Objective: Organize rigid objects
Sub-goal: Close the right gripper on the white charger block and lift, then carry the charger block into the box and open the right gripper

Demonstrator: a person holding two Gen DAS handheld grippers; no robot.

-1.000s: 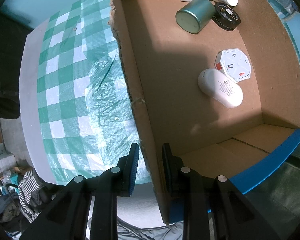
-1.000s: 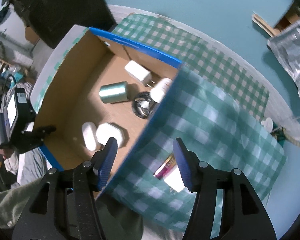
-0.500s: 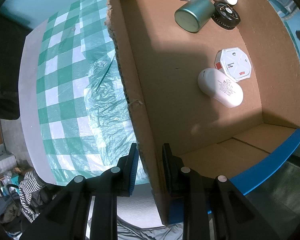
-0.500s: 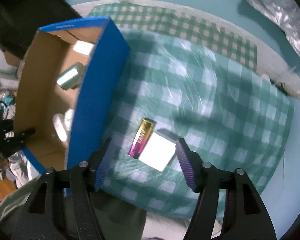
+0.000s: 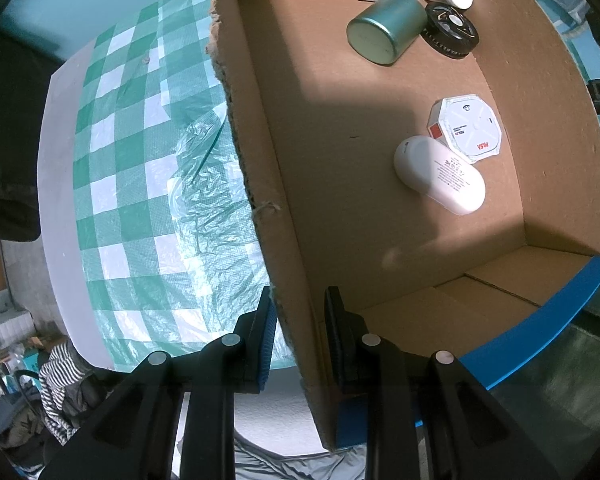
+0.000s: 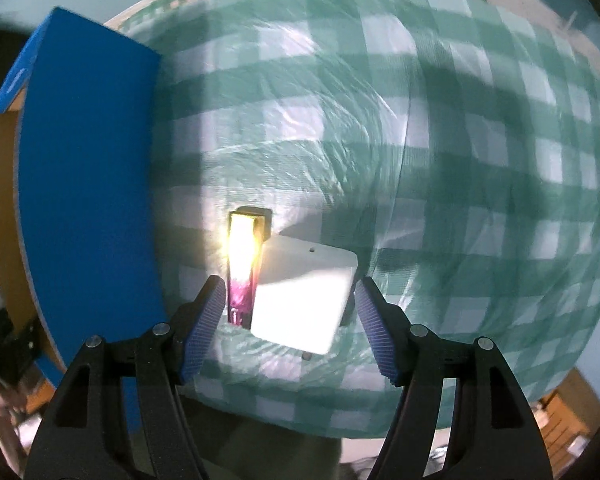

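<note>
Shiny bar (image 6: 242, 264) long axis along open right gripper (image 6: 288, 336); beside white block (image 6: 304, 292).

Box floor (image 5: 332, 128): open in middle and near left; far end crowded by green can (image 5: 384, 28). On cloth, approach to white block (image 6: 304, 292) hemmed left by blue box wall (image 6: 88, 184); right side unobstructed.

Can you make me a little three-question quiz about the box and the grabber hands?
1. True or false: the left gripper has its jaws on the cardboard box wall.
2. Which lies outside the box, between the right gripper jaws? A) green tin B) white block C) black disc
3. Fill in: the tablecloth is green and ____ checked.

Key: 1 true; 2 B; 3 white.
</note>
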